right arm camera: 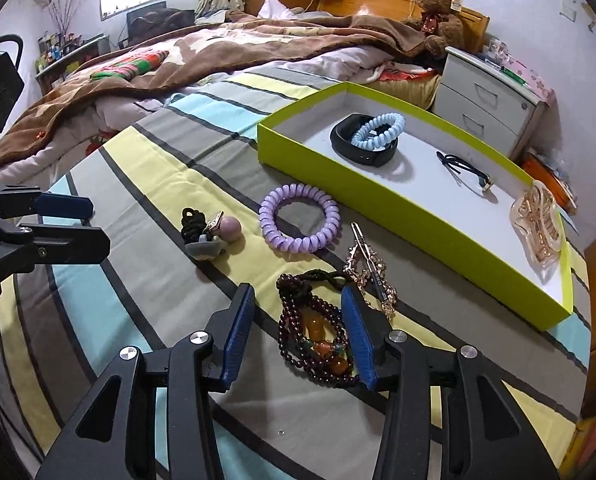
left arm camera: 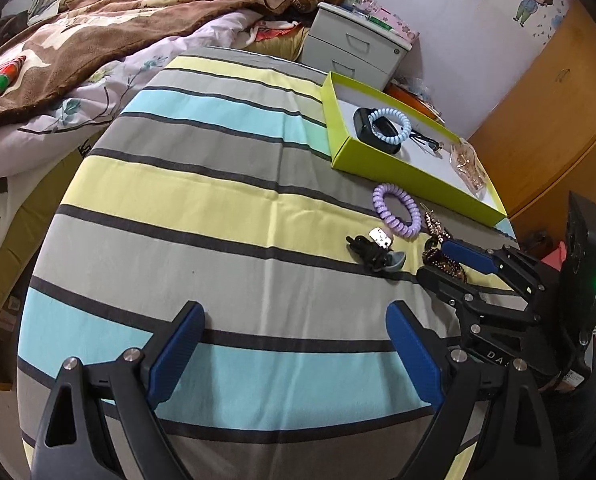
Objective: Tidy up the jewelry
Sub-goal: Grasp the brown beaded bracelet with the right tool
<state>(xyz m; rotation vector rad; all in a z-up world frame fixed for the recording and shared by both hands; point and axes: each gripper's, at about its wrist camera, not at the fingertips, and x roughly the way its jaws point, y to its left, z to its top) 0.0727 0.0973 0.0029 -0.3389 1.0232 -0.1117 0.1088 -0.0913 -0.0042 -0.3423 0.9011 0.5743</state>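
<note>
A green box (right arm camera: 417, 216) on the striped bed holds a black band (right arm camera: 343, 142), a light blue coil tie (right arm camera: 377, 130), a dark hair tie (right arm camera: 461, 170) and a gold claw clip (right arm camera: 537, 224). On the sheet lie a purple coil tie (right arm camera: 299, 222), a black tie with a ball (right arm camera: 210, 232), a gold hairpin (right arm camera: 371, 268) and a dark bead bracelet (right arm camera: 317, 328). My right gripper (right arm camera: 298, 332) is open, its jaws around the bead bracelet. My left gripper (left arm camera: 294, 352) is open and empty over bare sheet. The green box (left arm camera: 413, 178) and purple tie (left arm camera: 397, 210) show ahead right.
A brown blanket (right arm camera: 218, 52) and quilt cover the far bed. A white drawer cabinet (right arm camera: 489, 100) stands beyond the box. A teddy bear (right arm camera: 437, 8) sits at the headboard. A wooden wardrobe (left arm camera: 557, 112) stands right.
</note>
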